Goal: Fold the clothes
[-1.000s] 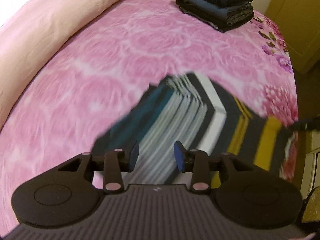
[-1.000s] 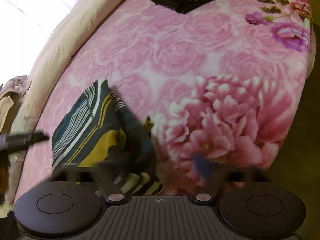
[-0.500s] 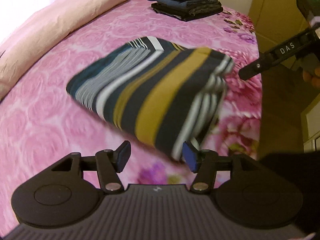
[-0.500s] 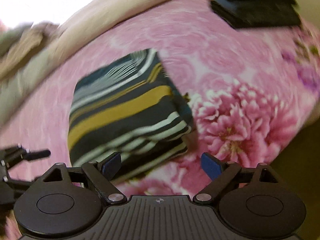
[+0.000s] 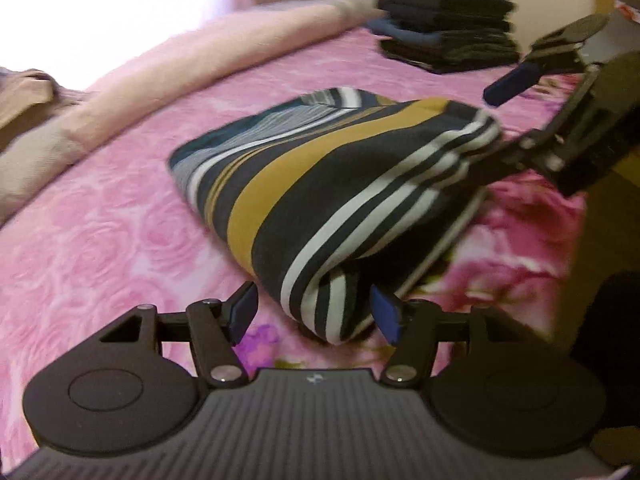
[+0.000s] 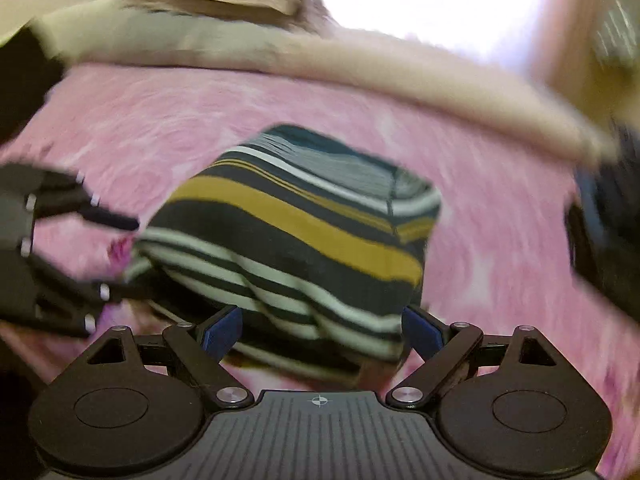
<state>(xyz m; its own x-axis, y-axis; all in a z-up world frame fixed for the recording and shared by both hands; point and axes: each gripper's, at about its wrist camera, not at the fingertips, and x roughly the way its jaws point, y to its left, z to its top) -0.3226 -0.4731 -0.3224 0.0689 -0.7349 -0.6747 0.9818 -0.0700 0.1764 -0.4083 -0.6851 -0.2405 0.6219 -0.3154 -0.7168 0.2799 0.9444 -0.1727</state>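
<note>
We find the striped shirt [image 5: 340, 184] folded into a thick rectangle on the pink blanket [image 5: 100, 248], near the bed's front edge. To its left the blanket lies bare as far as the rolled beige quilt [image 5: 208, 64] along the far side; a tan garment [image 5: 24, 92] sits at the left end of that roll.

The left gripper [image 5: 314, 314] stands with its jaws apart, the shirt's near corner between them; we cannot tell whether either pad touches the cloth. Behind the shirt, well apart from it, a stack of dark folded clothes [image 5: 444, 36] rests by the quilt.

The right gripper [image 5: 520, 120] reaches in at the shirt's right edge. In the right wrist view its jaws are wide apart, blue pads [image 6: 220, 330] straddling the shirt's near edge, cloth bulging between them. To the right the blanket's edge falls away just beside the shirt.

We read no writing or brand in either view; both are blurred.
</note>
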